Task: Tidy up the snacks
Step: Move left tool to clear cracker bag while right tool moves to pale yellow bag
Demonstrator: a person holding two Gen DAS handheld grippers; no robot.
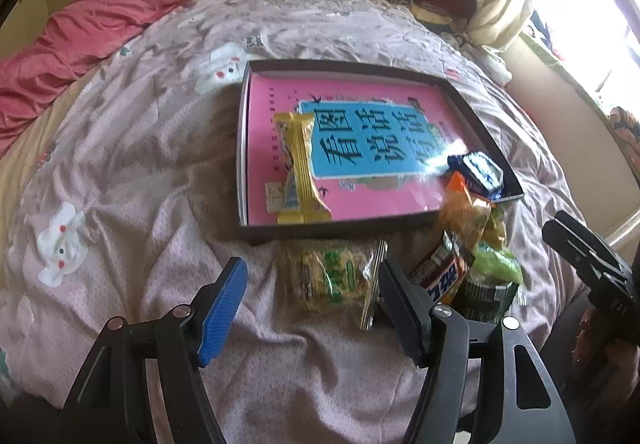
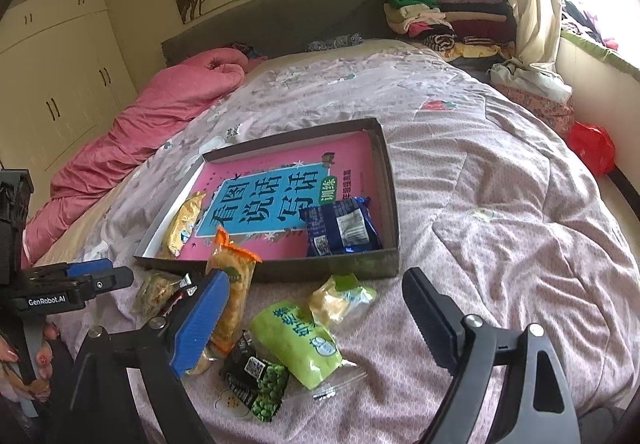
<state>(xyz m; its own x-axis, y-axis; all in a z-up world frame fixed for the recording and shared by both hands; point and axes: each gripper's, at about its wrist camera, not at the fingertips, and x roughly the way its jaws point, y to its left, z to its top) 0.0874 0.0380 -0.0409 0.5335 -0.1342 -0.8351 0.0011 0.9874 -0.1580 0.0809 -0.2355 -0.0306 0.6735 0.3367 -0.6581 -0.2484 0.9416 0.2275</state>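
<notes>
left hand-held gripper [image 1: 312, 308] spread, empty, hovering over the green-print cracker packet [image 1: 332, 280] lying on the bed [image 1: 120, 183] just before the box [image 1: 256, 234]. right hand-held gripper [image 2: 316, 304] spread wide, empty, above the lime-green packet [image 2: 300, 340]. advice: straddle the packet's body, not its crimped end; pinch gently, lift clear of the box's wall.

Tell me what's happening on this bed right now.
A person is sorting snacks into a shallow box. A yellow packet and a blue packet already lie inside. Both the left hand-held gripper and right hand-held gripper are open over the loose pile, the left around a clear cracker packet. Nothing is gripped.
</notes>
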